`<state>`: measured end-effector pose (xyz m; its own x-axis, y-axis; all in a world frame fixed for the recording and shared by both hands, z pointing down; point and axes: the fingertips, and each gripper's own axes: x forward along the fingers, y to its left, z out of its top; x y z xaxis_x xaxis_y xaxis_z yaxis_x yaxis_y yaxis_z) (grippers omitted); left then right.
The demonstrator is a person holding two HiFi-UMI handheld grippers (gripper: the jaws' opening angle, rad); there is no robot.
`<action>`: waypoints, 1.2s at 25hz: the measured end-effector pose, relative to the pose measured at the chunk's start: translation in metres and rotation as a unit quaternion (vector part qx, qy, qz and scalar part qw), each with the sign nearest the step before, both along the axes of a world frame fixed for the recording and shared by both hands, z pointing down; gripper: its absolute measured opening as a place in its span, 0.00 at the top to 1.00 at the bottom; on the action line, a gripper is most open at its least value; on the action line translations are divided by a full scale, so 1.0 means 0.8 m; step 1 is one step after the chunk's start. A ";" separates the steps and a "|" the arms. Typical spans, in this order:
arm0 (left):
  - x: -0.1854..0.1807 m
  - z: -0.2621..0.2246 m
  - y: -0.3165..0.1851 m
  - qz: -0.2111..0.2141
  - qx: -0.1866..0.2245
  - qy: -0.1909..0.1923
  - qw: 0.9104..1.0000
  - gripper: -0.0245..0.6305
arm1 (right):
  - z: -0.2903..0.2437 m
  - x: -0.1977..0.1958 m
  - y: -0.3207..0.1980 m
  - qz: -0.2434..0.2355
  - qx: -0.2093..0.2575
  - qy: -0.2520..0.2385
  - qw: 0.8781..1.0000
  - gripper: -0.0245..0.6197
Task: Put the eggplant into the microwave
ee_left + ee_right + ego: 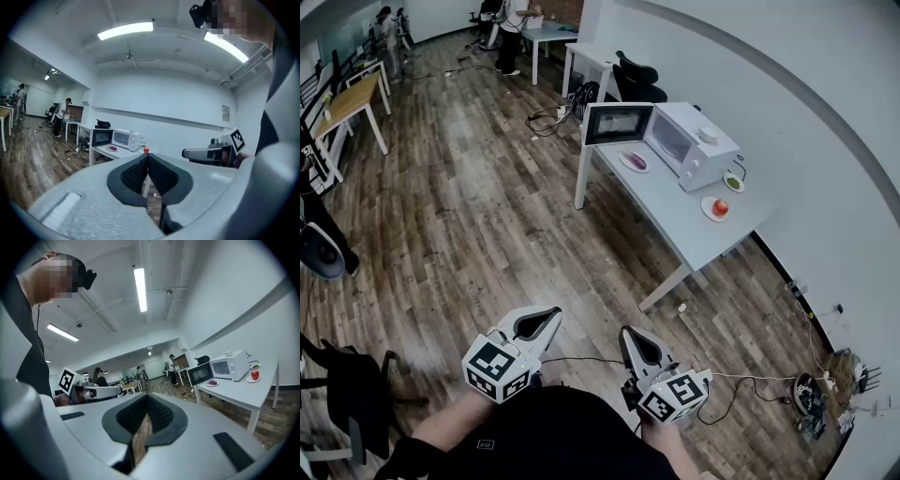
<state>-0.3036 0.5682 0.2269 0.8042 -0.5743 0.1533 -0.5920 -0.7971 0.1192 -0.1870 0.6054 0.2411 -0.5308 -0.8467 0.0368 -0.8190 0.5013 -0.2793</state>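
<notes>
A purple eggplant (635,161) lies on a small plate on the white table (675,216) far ahead, just in front of the white microwave (694,142), whose dark door (618,124) stands open to the left. The eggplant (112,148) and the microwave (127,138) look small in the left gripper view. They appear again in the right gripper view as eggplant (212,382) and microwave (230,365). Both grippers are held low near my body, several steps from the table. My left gripper (555,310) and right gripper (624,331) are shut and hold nothing.
A red tomato (720,208) and a green item (733,182) sit on plates beside the microwave. Cables (546,120) trail on the wooden floor by the table's far end. A black chair (347,394) stands at my left. People (511,33) work at desks far back.
</notes>
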 end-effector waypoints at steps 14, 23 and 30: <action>0.069 0.009 0.036 -0.009 -0.002 -0.011 1.000 0.95 | 0.011 0.069 0.039 -0.003 0.001 -0.013 1.000 0.94; 0.102 0.019 0.050 -0.016 -0.010 -0.015 1.000 0.95 | 0.014 0.091 0.044 -0.018 0.005 -0.018 1.000 0.94; 0.113 0.017 0.002 -0.019 -0.009 -0.019 1.000 0.95 | 0.009 0.095 0.002 -0.025 0.004 -0.029 0.999 0.94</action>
